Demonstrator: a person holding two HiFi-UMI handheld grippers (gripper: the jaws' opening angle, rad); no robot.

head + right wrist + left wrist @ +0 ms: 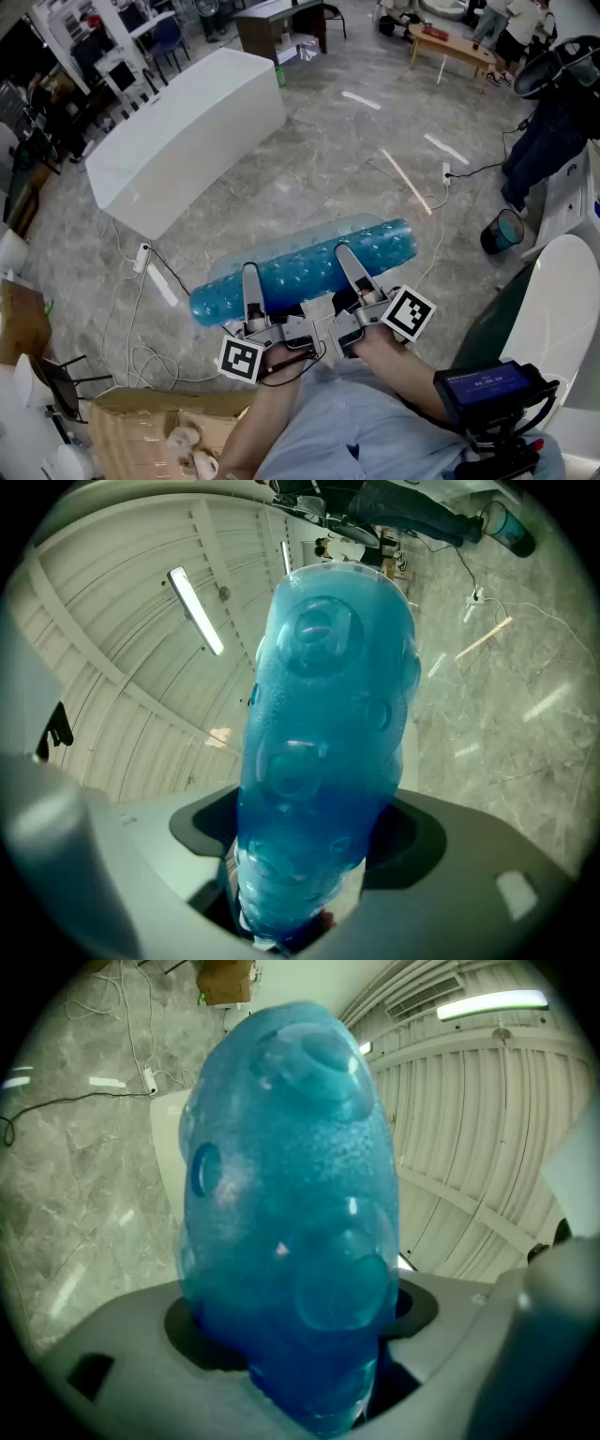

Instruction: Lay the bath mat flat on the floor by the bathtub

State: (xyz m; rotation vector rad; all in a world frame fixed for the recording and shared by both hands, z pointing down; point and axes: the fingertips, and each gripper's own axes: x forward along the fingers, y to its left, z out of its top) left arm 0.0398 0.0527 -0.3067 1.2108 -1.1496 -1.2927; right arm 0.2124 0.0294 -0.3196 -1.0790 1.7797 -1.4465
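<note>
Your left gripper [251,286] and right gripper [349,267] both pinch the rolled bath mat [309,265] with jaws spread wide, mid-air and well apart from the bathtub [187,131], so any slack grip could let the slick roll slip out or unroll crooked.

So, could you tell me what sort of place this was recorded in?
Probably a lab or workshop hall, not a real bathroom: the white bathtub stands alone on open stone floor, loose cables trail across it, and desks line the far side.
</note>
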